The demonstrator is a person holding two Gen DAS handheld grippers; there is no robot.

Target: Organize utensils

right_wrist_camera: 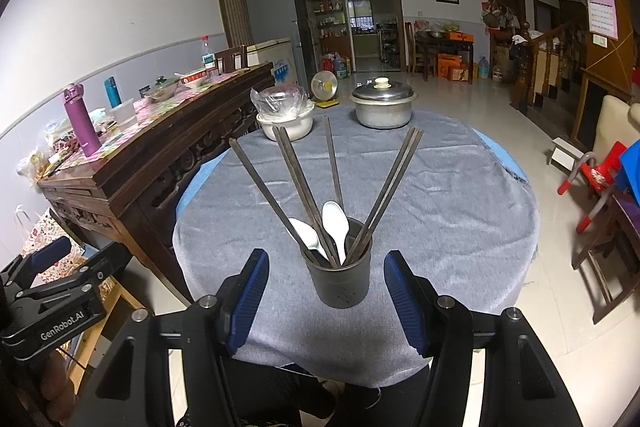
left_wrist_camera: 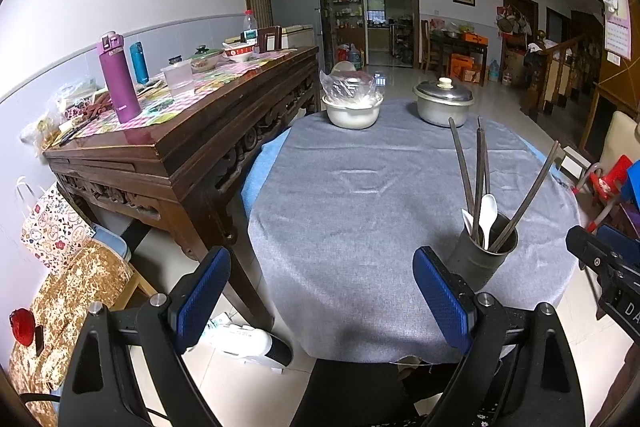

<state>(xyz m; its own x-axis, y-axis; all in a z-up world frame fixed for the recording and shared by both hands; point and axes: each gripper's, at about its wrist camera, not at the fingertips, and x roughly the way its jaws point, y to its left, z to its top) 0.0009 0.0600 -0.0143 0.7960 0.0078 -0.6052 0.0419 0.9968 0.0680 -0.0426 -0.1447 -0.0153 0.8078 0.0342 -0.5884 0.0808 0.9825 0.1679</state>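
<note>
A dark cylindrical utensil holder [right_wrist_camera: 341, 277] stands near the front edge of the round table with a grey cloth [right_wrist_camera: 440, 195]. It holds several dark chopsticks [right_wrist_camera: 296, 175] fanned out and two white spoons [right_wrist_camera: 335, 227]. My right gripper [right_wrist_camera: 326, 301] is open and empty, its blue pads [right_wrist_camera: 249, 297] on either side of the holder, not touching. My left gripper [left_wrist_camera: 324, 301] is open and empty over the table's front edge, with the holder [left_wrist_camera: 480, 259] just behind its right finger. The chopsticks [left_wrist_camera: 478, 171] and spoons [left_wrist_camera: 489, 215] show there too.
A white basin with a plastic-wrapped bowl [right_wrist_camera: 285, 119] and a lidded metal pot [right_wrist_camera: 383, 107] stand at the table's far side. A carved wooden sideboard [left_wrist_camera: 192, 131] with bottles and dishes runs along the left. A red chair [right_wrist_camera: 600, 179] is at the right.
</note>
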